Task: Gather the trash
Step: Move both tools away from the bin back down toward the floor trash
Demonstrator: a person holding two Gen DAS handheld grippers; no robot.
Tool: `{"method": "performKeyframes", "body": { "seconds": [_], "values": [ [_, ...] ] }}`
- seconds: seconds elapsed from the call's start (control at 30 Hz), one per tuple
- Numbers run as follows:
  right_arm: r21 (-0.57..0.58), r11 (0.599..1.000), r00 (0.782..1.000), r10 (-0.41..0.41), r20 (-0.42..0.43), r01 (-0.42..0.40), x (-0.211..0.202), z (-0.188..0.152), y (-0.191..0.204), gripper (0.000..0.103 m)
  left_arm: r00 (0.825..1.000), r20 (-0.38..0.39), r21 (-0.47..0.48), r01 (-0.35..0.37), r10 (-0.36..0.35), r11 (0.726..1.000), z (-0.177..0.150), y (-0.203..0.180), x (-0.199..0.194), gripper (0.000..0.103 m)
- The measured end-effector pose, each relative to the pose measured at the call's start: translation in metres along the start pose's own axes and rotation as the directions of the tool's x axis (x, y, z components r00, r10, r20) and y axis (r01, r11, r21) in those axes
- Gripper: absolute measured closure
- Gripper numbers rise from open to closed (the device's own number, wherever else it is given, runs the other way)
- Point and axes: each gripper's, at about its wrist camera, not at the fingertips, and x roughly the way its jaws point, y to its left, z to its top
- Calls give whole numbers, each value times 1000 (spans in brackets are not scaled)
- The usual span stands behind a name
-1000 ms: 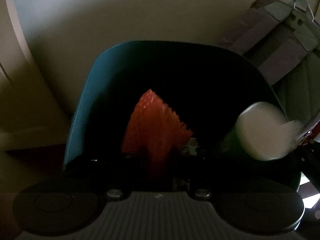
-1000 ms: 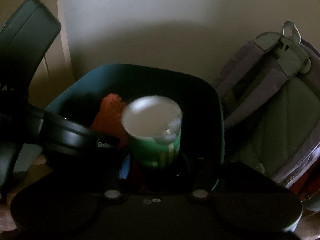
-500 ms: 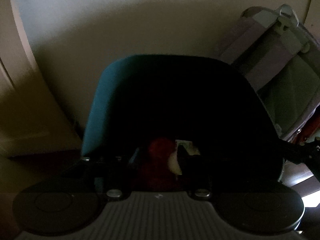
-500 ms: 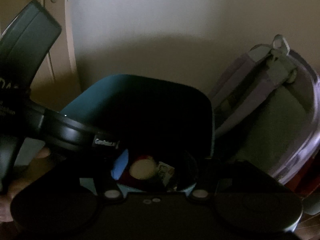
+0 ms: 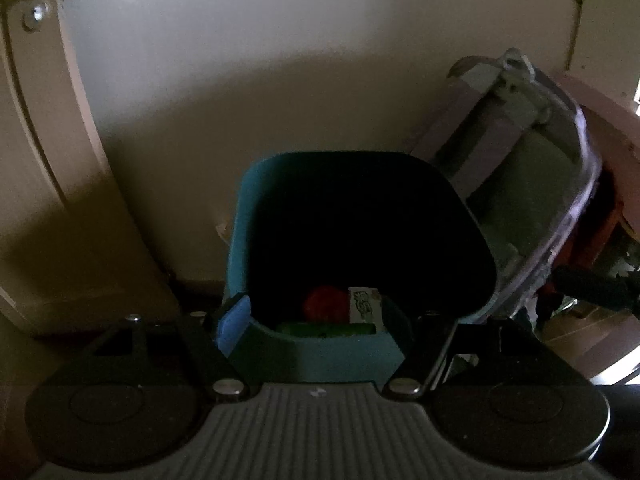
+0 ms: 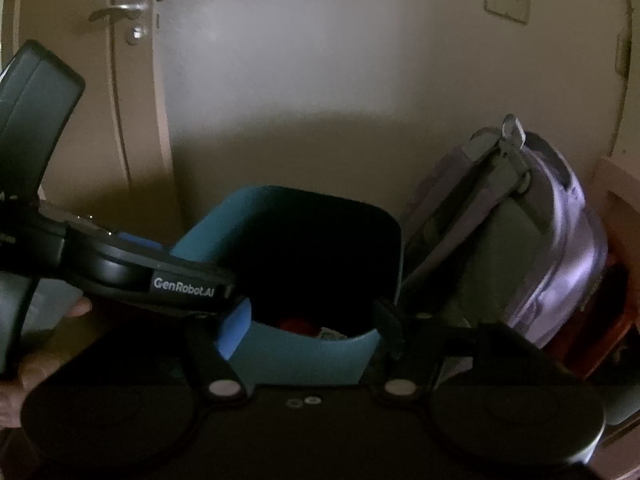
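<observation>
Jaws on both grippers are standing spread and empty above the teal plastic bin [image 5: 240, 248]; a red crumpled wrapper [image 5: 325, 303] and green cup [image 5: 328, 329] are lying inside, so this drop looks done.

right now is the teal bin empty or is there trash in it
Not empty. The open-topped teal plastic bin holds a red crumpled piece, a printed white wrapper and a green item at the bottom.

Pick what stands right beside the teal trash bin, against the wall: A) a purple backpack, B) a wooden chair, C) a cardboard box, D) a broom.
A: a purple backpack leans against the wall on the right of the teal trash bin.
</observation>
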Motion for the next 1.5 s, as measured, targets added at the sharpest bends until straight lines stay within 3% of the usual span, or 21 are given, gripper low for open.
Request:
{"method": "performKeyframes", "body": {
  "seconds": [0.17,0.47,0.83,1.17,1.37,1.5],
  "values": [
    [6,1000,1000,0,19,0,-31,-4,9,31,1000,26,16,2,-2,1000,-13,-5,-43,24],
    [-19,1000,1000,8,22,-8,-82,-28,28,25,998,59,38,24,-27,999,-54,5,-118,23],
    [-36,998,999,44,-20,-45,-119,-78,52,23,998,13,55,66,-66,996,-123,15,-151,22],
    [-2,996,993,84,-85,-85,-97,-141,60,22,993,-51,66,106,-102,992,-182,34,-129,21],
    [12,991,977,135,-167,-135,-60,-199,60,21,989,-129,110,81,-66,991,-220,49,-84,21],
    [-4,985,959,164,-229,-170,-30,-239,63,21,975,-217,124,84,-56,989,-247,59,-36,21]
  ]
}}
